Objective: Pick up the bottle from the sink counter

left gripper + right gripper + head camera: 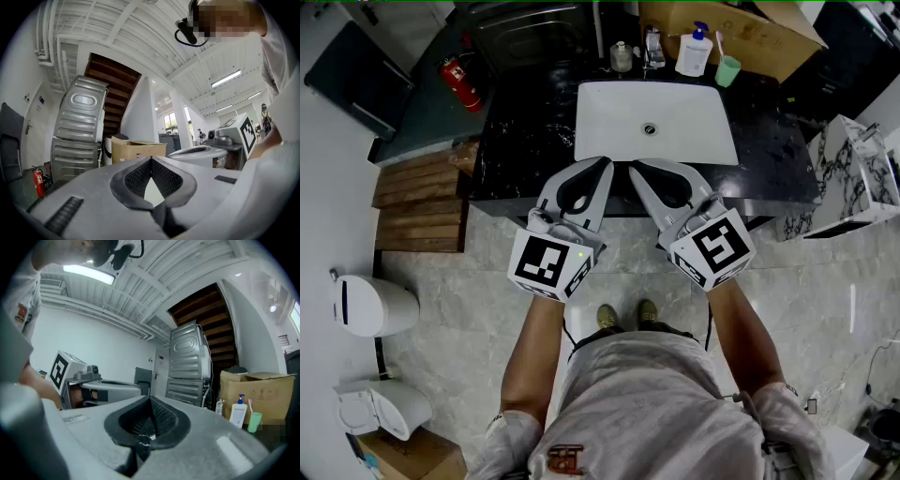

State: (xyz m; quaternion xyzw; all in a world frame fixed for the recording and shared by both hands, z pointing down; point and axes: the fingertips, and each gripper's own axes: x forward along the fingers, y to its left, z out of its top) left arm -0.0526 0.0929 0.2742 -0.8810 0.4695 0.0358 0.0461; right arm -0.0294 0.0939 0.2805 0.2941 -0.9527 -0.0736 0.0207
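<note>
Currently the left gripper [604,165] and right gripper [636,169] are hovering at the near edge of the sink [609,127], both clenched on nothing, while the pump bottle [695,52] is standing behind its far right corner (green cup [727,71] just beside).

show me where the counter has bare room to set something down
Bare black counter lies left of the sink basin, with another bare patch to its right. The back edge is crowded: small glass bottle, faucet, pump bottle and green cup stand in a row before the cardboard box.
</note>
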